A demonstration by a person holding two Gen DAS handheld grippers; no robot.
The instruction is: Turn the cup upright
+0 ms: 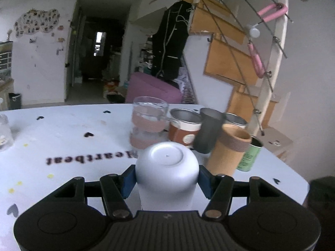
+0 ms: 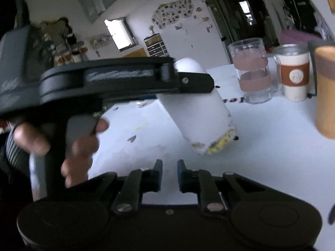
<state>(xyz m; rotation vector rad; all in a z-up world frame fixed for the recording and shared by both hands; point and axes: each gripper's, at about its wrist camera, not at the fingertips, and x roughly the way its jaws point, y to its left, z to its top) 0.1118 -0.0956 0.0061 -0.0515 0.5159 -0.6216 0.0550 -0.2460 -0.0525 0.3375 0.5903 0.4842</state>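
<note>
2 blue pads (image 1: pixel 128 182) of the left gripper (image 1: pixel 167 183) clamped on a white cup (image 1: pixel 166 167), 1 on each flank, closed only as far as the cup's width. Cup base turned toward the lens and slightly up, mouth out of sight below, near the gripper body. Held above a white table (image 1: pixel 62 146). Behind it, near but apart: a glass mug (image 1: pixel 149 123), a brown-sleeved cup (image 1: pixel 184 128), a dark tumbler (image 1: pixel 208 132), a tan canister (image 1: pixel 229 151) and a green can (image 1: pixel 250 154). Advised for the flip: roll the wrist on through about half a turn, keep the squeeze steady, stay short of that cluster, and bring the base down flat before releasing.

From the right wrist: same white cup (image 2: pixel 199 108) seen side-on, tilted, rounded base up-left inside the left gripper (image 2: pixel 184 81), mouth down-right, low over the table (image 2: pixel 272 156) with yellow specks at the rim; contact with the table cannot be told. Judged as not yet upright. Left hand (image 2: pixel 77 146) wrapped round the grip from below, a finger on the trigger, gripper body lying roughly level. Right gripper (image 2: pixel 170 168) low in the foreground, jaws nearly together with a narrow gap, nothing between them, just short of the cup's mouth.
</note>
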